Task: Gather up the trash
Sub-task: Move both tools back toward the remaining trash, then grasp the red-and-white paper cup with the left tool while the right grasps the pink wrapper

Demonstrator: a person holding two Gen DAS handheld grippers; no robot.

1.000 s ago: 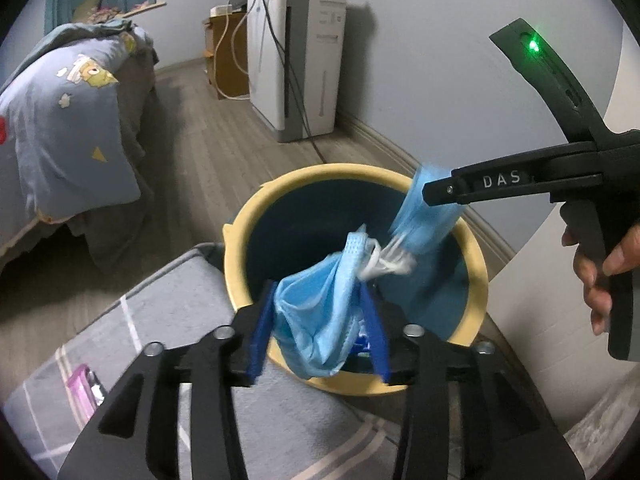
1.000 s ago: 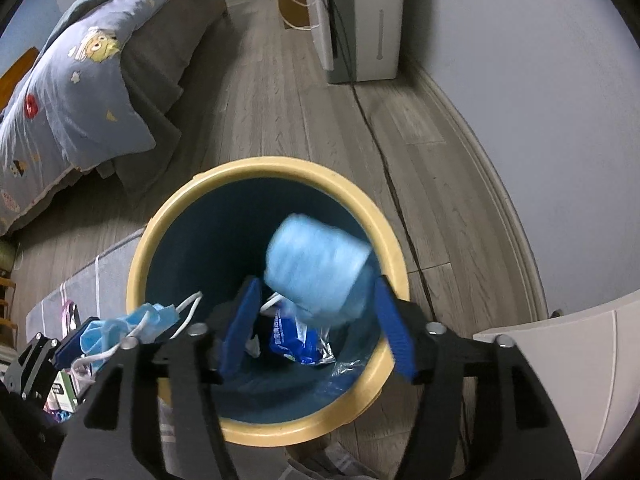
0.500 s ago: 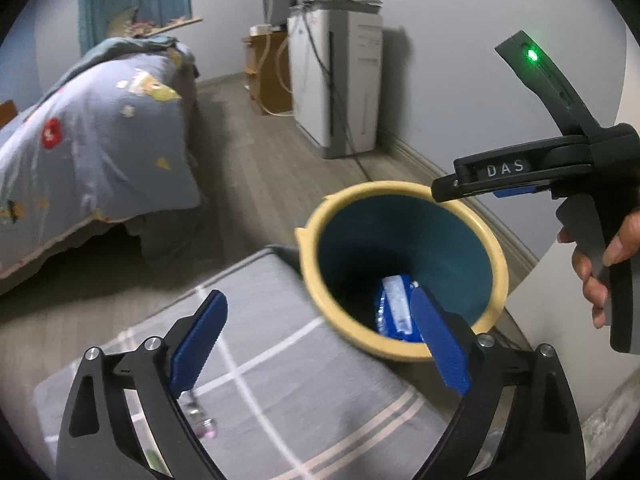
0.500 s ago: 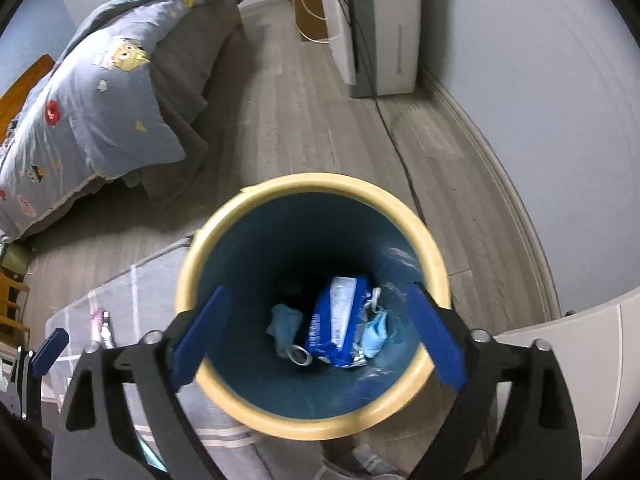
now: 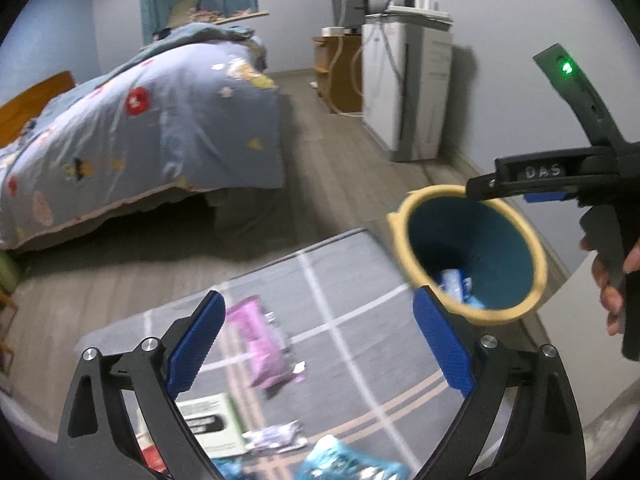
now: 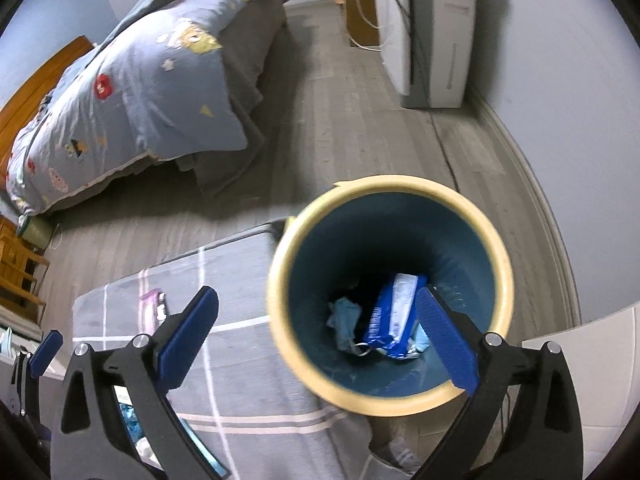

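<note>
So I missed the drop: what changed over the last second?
Both grippers, left gripper and right gripper, have just been opening and let their blue masks fall into the bin; both are empty and have pulled back toward the rug. The bin stayed put.

- only thing I can actually read is "DAS", pale letters on the black body of the right gripper [image 5: 516, 188]
- print on the blue wrapper [image 6: 394, 316] in the bin is too blurry
</note>
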